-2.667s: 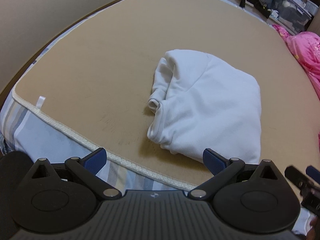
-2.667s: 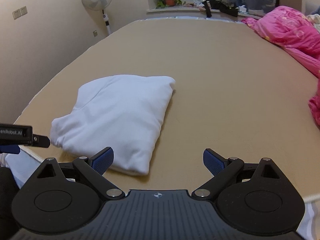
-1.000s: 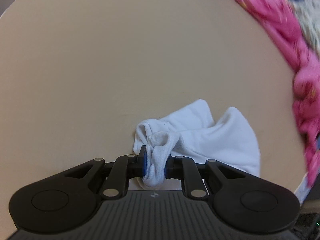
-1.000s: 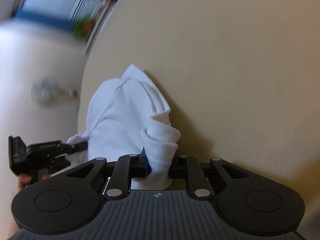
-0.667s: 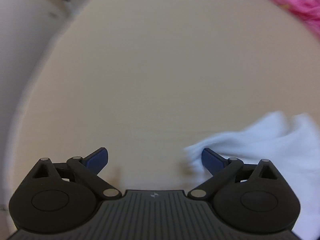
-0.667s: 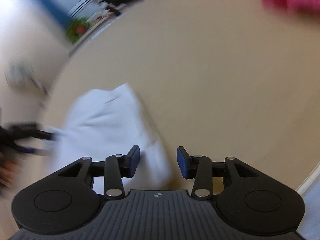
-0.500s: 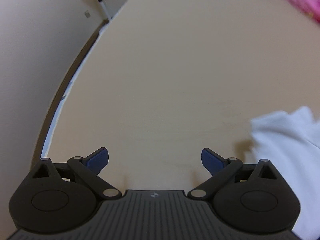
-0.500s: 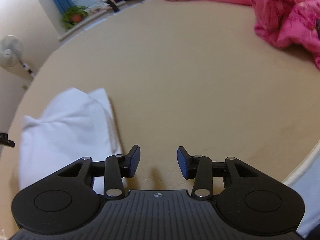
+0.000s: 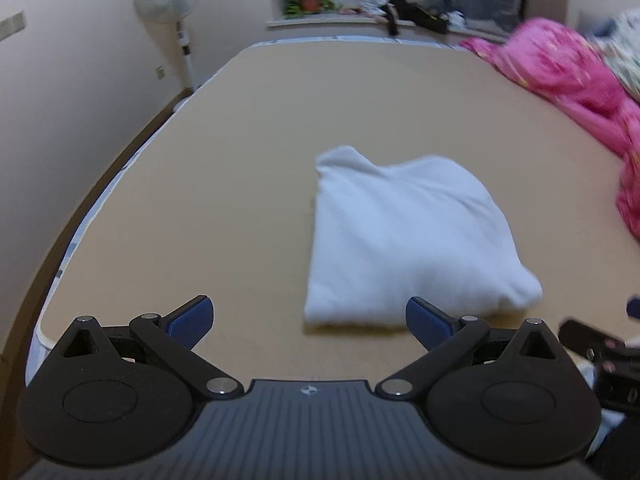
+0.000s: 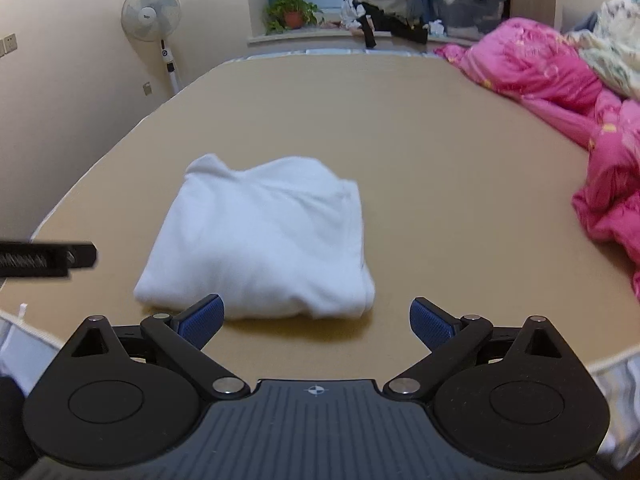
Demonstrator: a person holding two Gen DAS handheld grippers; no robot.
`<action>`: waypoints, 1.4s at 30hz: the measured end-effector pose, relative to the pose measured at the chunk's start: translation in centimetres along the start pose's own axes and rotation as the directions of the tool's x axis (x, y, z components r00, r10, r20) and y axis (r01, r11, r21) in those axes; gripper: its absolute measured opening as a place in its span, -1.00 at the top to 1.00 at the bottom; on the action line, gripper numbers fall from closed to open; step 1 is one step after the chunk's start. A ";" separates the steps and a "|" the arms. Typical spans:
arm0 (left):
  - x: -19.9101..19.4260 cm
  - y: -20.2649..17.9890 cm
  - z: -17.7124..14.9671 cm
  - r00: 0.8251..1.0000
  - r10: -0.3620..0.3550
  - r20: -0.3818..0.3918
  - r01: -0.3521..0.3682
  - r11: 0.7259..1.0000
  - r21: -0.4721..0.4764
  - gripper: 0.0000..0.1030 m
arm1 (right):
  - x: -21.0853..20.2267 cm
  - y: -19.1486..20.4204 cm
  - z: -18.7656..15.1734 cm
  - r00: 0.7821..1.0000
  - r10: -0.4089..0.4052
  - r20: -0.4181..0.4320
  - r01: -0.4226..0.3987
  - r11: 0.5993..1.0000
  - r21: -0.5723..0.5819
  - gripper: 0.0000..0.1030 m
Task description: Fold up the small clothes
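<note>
Your left gripper (image 9: 308,318) stands wide open with nothing between its blue-padded fingers (image 9: 188,320). Your right gripper (image 10: 316,318) is opening, its jaws already spread wide, and nothing sits between them either.

The folded white knit garment (image 9: 404,240) lies flat on the tan bed cover (image 9: 240,168), free of both tools. From your left gripper it sits ahead and to the right, its near edge just beyond the right fingertip. From your right gripper the same garment (image 10: 260,240) sits ahead and slightly left, its near fold just past the left fingertip and reaching toward the middle of the gap, though beyond it and not within it.

In the left wrist view your right gripper's dark body shows at the lower right edge, blurred. In the right wrist view the black side of your left gripper (image 10: 44,259) pokes in from the left, beside the garment.

Well to the right of both tools a crumpled bright pink quilt (image 10: 560,92) lies on the bed. Far ahead to the left a white pedestal fan (image 10: 151,12) stands by the wall, and a green potted plant (image 10: 292,12) rests on the window ledge.
</note>
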State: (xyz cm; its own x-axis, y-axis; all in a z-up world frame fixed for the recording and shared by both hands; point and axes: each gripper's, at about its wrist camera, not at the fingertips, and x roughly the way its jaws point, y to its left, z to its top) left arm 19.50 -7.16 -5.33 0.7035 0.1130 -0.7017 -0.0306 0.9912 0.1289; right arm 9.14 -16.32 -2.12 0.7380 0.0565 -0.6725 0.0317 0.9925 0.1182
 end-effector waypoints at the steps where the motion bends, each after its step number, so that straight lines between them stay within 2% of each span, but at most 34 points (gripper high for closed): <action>1: -0.2 -0.1 -0.6 1.000 0.002 0.000 -0.002 1.000 0.017 -0.99 | 0.3 0.4 -0.2 1.000 -0.003 0.003 0.003 1.000 -0.006 -0.92; 7: -2.3 -0.7 -2.7 1.000 -0.020 0.012 0.020 1.000 0.004 -0.99 | -0.4 0.8 -2.0 1.000 -0.008 0.001 0.008 1.000 -0.010 -0.93; 11: -2.5 -1.1 -2.9 1.000 -0.021 0.010 0.021 1.000 0.008 -0.99 | -0.4 0.7 -2.5 1.000 -0.013 -0.010 0.013 1.000 -0.010 -0.96; 15: -2.8 -1.1 -3.0 0.999 -0.039 -0.005 0.039 0.999 0.001 -0.99 | -0.4 0.6 -2.5 1.000 -0.013 -0.011 0.013 1.000 -0.001 -0.97; 21: -2.8 -1.4 -3.2 1.000 -0.018 0.004 0.018 1.000 0.020 -0.99 | -0.2 0.8 -2.4 1.000 -0.007 -0.007 0.007 1.000 -0.005 -0.98; 42: -2.9 -1.4 -3.2 1.000 -0.017 0.008 0.017 1.000 0.011 -0.99 | 0.2 1.1 -2.3 1.000 -0.016 -0.013 0.016 1.000 -0.005 -0.98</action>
State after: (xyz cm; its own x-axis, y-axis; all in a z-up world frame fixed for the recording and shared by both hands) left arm 15.26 -8.65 -5.74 0.7098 0.0952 -0.6980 -0.0104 0.9921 0.1247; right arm 7.80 -15.01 -3.79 0.7283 0.0418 -0.6840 0.0402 0.9938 0.1036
